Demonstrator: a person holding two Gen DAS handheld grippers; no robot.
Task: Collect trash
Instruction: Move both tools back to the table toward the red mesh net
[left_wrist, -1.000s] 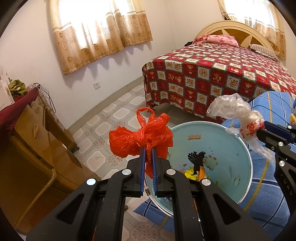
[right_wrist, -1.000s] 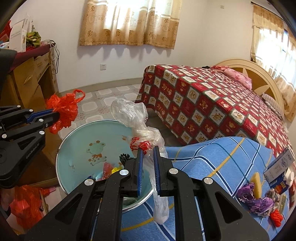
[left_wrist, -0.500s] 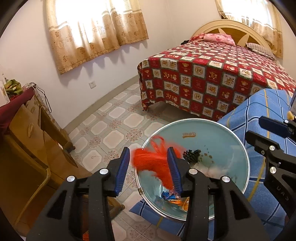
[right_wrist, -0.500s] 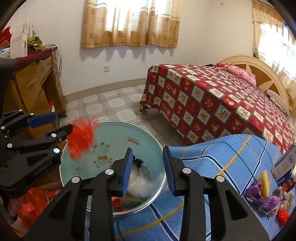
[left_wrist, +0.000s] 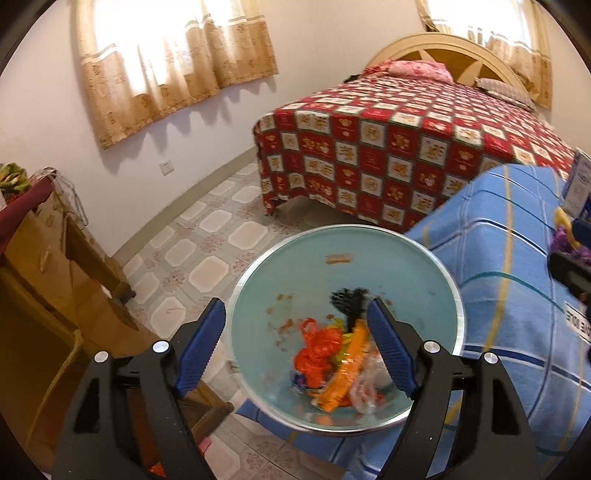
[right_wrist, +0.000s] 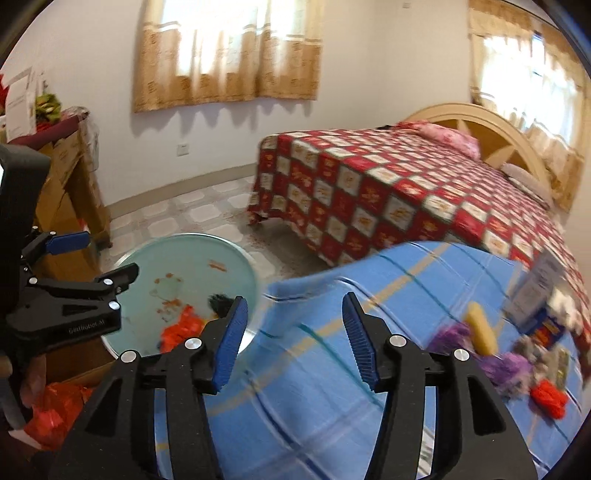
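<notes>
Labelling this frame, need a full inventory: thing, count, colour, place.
basin: 1, pale green, beside blue blanket
red bag: 1, in basin
clear bag: 1, in basin
black brush: 1, in basin
blanket: 1, blue striped, foreground
trash pile: several pieces, mixed colours, on blanket
bed: 1, red checked cover
cabinet: 1, wooden, by wall
curtains: 2, tan
left hand-held gripper: open, over basin
right hand-held gripper: open, empty

bags (left_wrist: 318, 356) in basin (left_wrist: 399, 254), basin left of cloth (left_wrist: 509, 266) (bed (left_wrist: 388, 147) behind)
</notes>
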